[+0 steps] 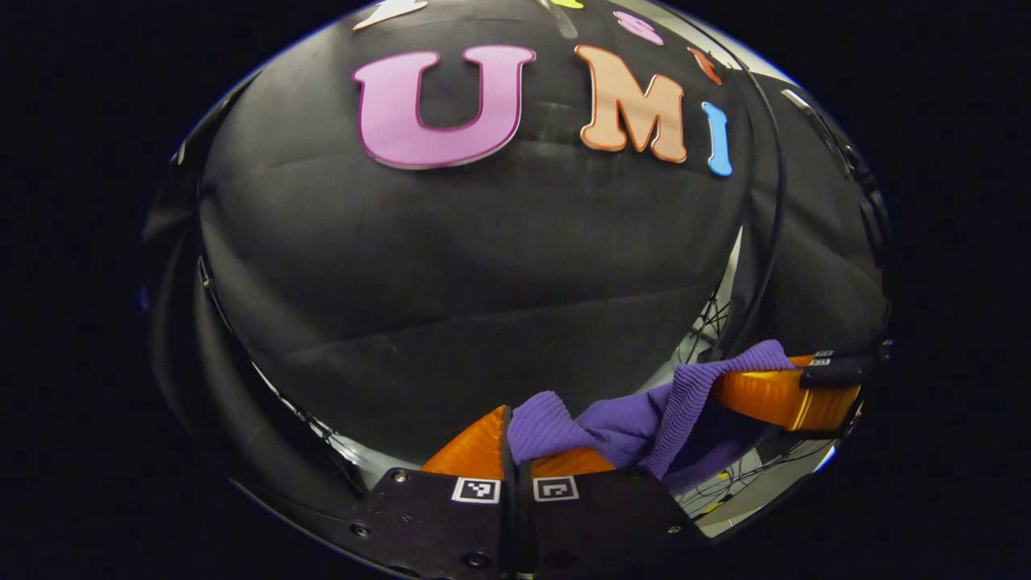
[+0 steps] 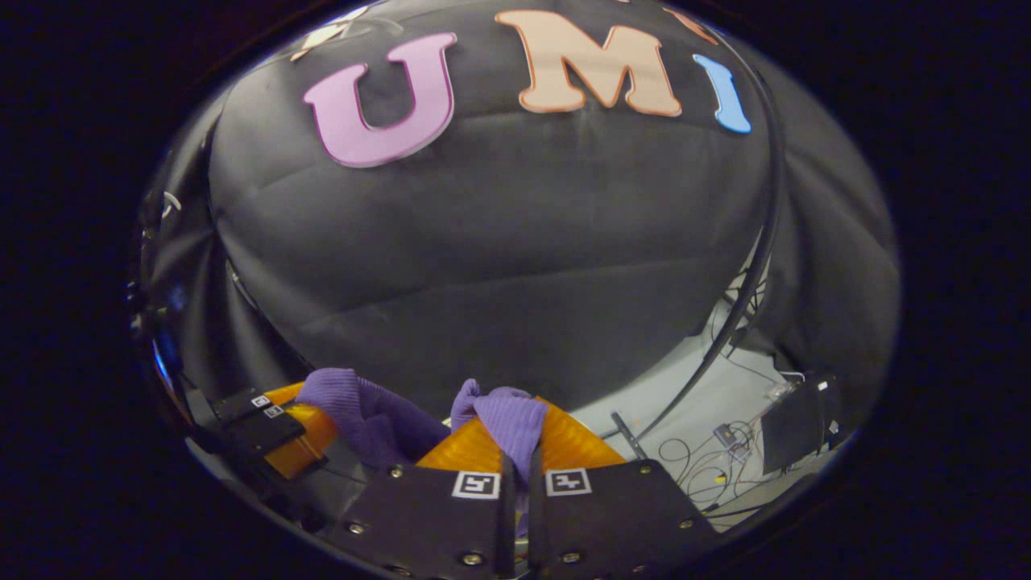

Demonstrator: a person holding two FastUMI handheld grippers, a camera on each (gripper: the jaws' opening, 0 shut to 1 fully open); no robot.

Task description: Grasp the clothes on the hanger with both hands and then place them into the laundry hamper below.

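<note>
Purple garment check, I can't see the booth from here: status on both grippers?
Left hand-held gripper shut on purple garment. Right hand-held gripper shut on it too. Cloth bunched, slung between them. Hamper unseen; nothing in the way.

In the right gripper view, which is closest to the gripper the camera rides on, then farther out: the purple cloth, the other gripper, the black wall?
1. Purple cloth, pinched between its own fingers.
2. Other gripper, lower left, gripping the same cloth.
3. Black wall, behind everything.
</note>
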